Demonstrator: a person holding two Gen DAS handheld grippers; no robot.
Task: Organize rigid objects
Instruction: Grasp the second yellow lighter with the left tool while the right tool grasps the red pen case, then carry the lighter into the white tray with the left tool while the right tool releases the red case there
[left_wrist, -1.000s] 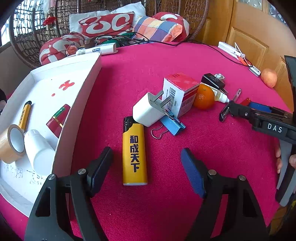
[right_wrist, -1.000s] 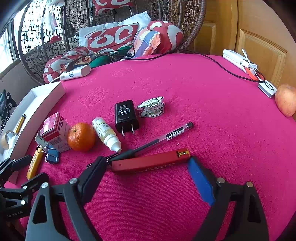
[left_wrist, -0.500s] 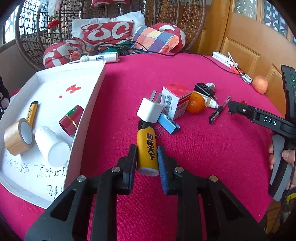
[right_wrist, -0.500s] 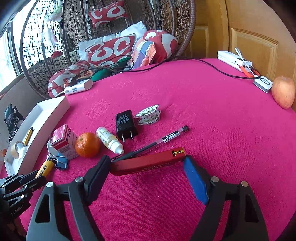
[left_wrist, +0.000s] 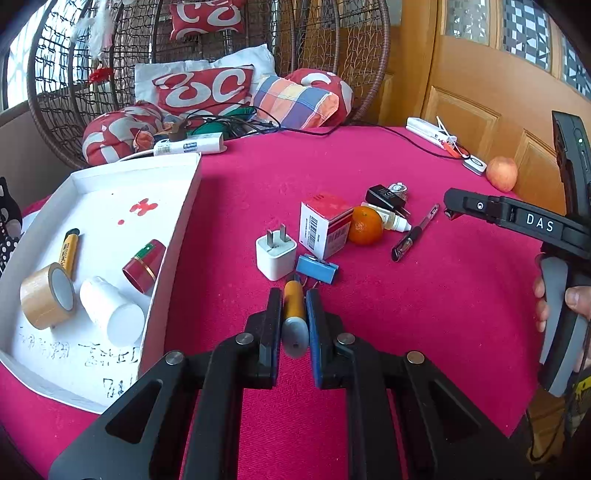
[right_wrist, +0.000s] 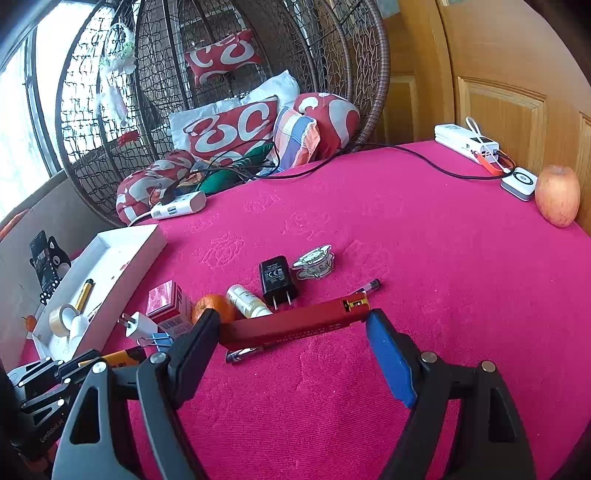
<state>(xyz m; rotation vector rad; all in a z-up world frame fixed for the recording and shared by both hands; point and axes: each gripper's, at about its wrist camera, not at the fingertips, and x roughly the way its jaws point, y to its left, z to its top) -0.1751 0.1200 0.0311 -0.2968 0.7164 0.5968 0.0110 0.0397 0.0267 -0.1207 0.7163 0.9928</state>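
Observation:
My left gripper (left_wrist: 293, 295) is shut on a yellow lighter (left_wrist: 294, 314), whose silver base faces the camera and whose far end points at a blue binder clip (left_wrist: 317, 269). In the right wrist view the same lighter (right_wrist: 122, 357) shows at the lower left, between the left gripper's fingers. My right gripper (right_wrist: 291, 321) holds a long red bar (right_wrist: 295, 325) end to end between its wide-set pads, raised above the pink cloth. A white tray (left_wrist: 177, 236) lies at the left with a tape roll (left_wrist: 48, 295), a white bottle (left_wrist: 110, 314), a red cap (left_wrist: 144, 264) and a yellow pen (left_wrist: 70, 247).
Loose on the cloth: white plug (left_wrist: 275, 254), red-and-white box (left_wrist: 325, 229), orange (left_wrist: 365, 225), dropper bottle (left_wrist: 391, 219), black charger (left_wrist: 384, 195), black pen (left_wrist: 413, 236). An apple (left_wrist: 501, 172) and a cabled power bank (right_wrist: 465, 142) sit at the far right. A wicker chair with cushions stands behind.
The left jaws have closed from wide open onto the yellow lighter, and it has turned end-on to the camera. The right gripper has risen with the red bar off the cloth.

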